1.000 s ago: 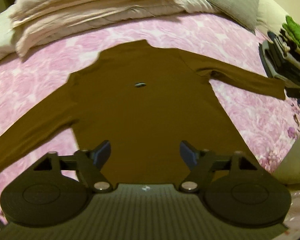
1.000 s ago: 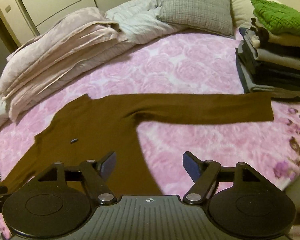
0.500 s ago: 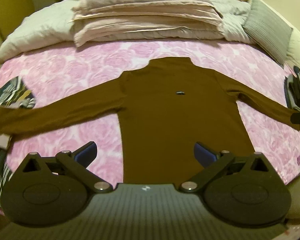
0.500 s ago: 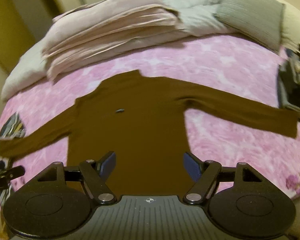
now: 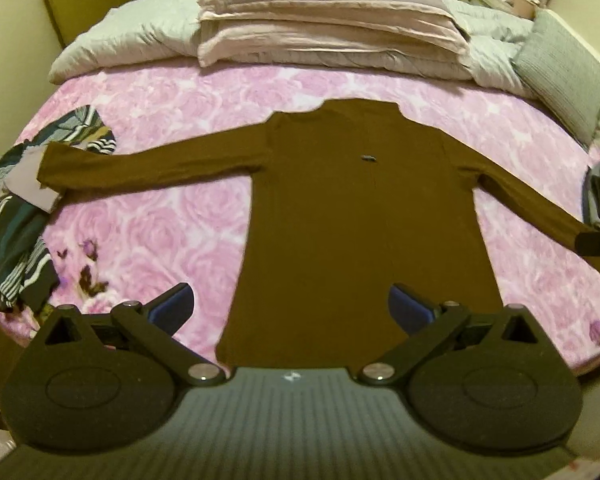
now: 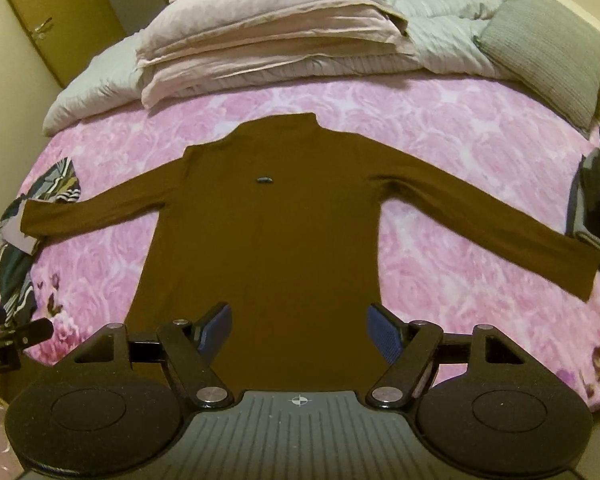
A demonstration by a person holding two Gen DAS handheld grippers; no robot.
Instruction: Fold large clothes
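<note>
A brown long-sleeved top (image 5: 352, 216) lies flat on the bed (image 5: 168, 224), which has a pink cover with a rose pattern. The top is spread out with both sleeves stretched to the sides. Its collar points to the far edge of the bed and its bottom hem sits at the near edge. A small dark badge (image 5: 368, 157) is on the chest.

The left gripper (image 5: 290, 312) hangs over the bottom of the top, near the near edge of the bed. Its two blue fingers (image 5: 172, 304) are spread wide and hold nothing. One finger is over the pink cover and the other is over the brown cloth.

The right gripper (image 6: 300, 328) hangs over the bottom of the top too. Its blue fingers (image 6: 216, 326) are wide apart and hold nothing. Both are over the brown cloth.

At the left edge of the bed lies a striped piece of clothing (image 5: 16, 236). The end of one sleeve rests on it. At the right edge is a dark pile of folded clothes (image 6: 598, 208), and the end of the other sleeve reaches it.

Along the far edge of the bed are folded pale pink blankets (image 5: 328, 28) stacked on a light grey quilt (image 5: 128, 44). A grey pillow (image 6: 548, 48) leans at the far right corner
</note>
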